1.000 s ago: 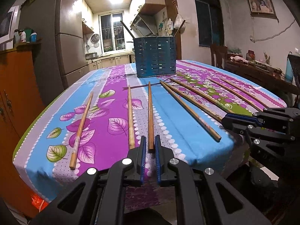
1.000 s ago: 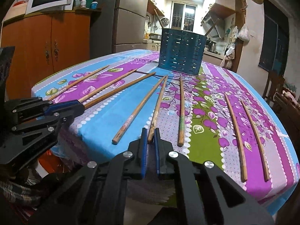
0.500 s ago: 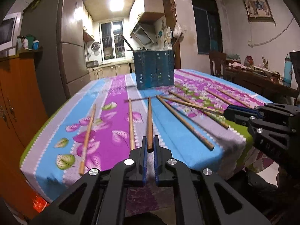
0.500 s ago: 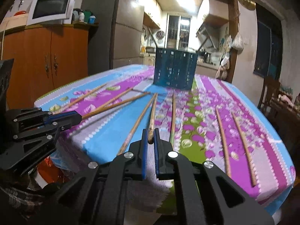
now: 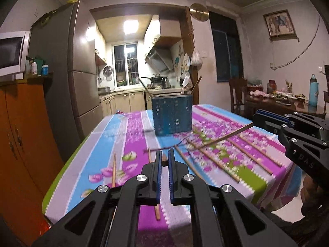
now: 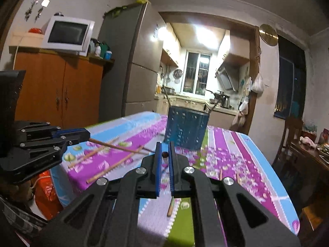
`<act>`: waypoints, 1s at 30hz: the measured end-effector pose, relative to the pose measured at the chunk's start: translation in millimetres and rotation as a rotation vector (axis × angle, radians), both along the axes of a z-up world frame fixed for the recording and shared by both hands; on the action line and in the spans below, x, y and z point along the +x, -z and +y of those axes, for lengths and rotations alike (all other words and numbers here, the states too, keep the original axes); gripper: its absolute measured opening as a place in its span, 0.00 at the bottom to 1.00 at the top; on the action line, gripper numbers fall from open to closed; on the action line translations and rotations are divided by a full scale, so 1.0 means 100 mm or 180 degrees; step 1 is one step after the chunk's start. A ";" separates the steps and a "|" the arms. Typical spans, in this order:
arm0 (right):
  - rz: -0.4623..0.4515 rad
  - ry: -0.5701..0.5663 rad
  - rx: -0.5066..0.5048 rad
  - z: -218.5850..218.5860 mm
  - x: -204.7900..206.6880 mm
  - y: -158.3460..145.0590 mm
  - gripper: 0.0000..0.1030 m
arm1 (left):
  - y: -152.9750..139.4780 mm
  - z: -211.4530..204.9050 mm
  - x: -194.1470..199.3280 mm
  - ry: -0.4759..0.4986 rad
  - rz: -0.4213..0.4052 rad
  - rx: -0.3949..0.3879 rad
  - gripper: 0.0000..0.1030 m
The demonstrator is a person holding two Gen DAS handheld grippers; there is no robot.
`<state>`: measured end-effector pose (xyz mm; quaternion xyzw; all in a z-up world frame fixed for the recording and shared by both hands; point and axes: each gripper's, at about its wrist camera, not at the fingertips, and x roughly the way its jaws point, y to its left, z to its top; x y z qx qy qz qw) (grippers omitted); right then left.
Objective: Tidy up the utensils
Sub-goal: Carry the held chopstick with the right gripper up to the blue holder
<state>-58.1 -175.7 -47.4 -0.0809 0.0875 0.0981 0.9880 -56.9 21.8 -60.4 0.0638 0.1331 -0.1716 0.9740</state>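
Note:
My left gripper is shut on a wooden chopstick, seen end-on; the stick also shows in the right wrist view, raised above the table. My right gripper is shut on another chopstick, which also shows in the left wrist view, lifted and slanting down-left. The blue perforated utensil holder stands mid-table with a few sticks in it, and also shows in the right wrist view. Several chopsticks lie on the floral tablecloth.
The tablecloth-covered table has its near edge below both grippers. An orange cabinet and a grey fridge stand on the left. A wooden chair and a cluttered side table stand on the right.
Both grippers have risen and tilted up, each lifting its chopstick's near end off the table. The view is now blurred by motion.

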 end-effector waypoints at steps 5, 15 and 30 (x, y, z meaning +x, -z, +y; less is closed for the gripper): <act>-0.0064 -0.0119 0.0137 -0.11 0.09 -0.26 0.05 | -0.24 0.05 0.10 0.0041 0.0020 -0.0211 0.07; -0.0090 -0.0236 0.0460 -0.18 0.26 -0.56 0.05 | -0.64 -0.02 0.20 0.0124 -0.0192 -0.0200 0.07; -0.0068 -0.0271 0.0713 -0.38 0.37 -0.73 0.05 | -0.77 0.08 0.49 0.0192 0.0026 -0.0308 0.07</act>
